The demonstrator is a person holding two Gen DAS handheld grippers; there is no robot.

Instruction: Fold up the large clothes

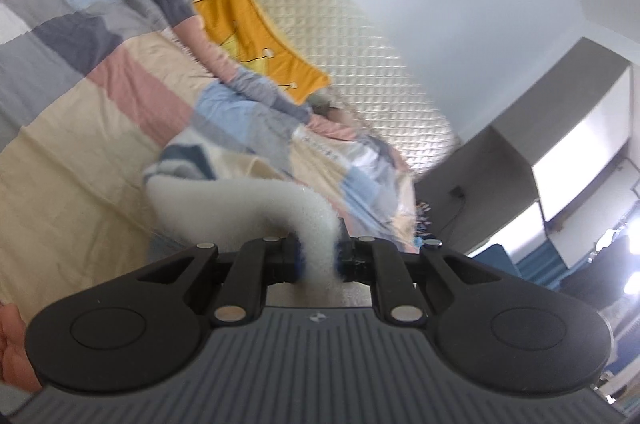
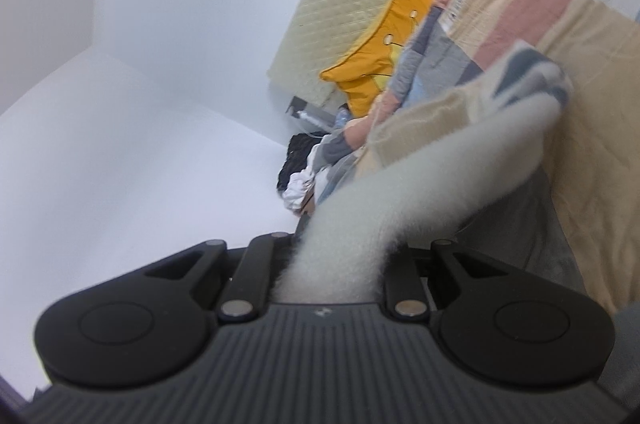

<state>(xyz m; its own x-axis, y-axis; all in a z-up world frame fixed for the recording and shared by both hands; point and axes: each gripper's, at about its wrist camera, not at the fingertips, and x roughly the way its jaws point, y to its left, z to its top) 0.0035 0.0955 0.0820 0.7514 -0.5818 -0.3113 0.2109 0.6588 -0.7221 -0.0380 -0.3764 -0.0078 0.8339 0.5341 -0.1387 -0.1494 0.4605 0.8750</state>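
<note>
The left gripper [image 1: 318, 260] pinches a fold of the fluffy white fleece garment [image 1: 256, 202], which trails toward 10 o'clock over the checked pastel quilt [image 1: 100, 96]. The right gripper [image 2: 340, 272] clamps the same fleece, which rises toward 2 o'clock beside the orange cushion [image 2: 376, 64].

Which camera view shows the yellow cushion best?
The left wrist view: the yellow cushion lies there large and nearly whole against the quilted headboard. In the right wrist view, the cushion is smaller, with the patchwork duvet covering its edge.
</note>
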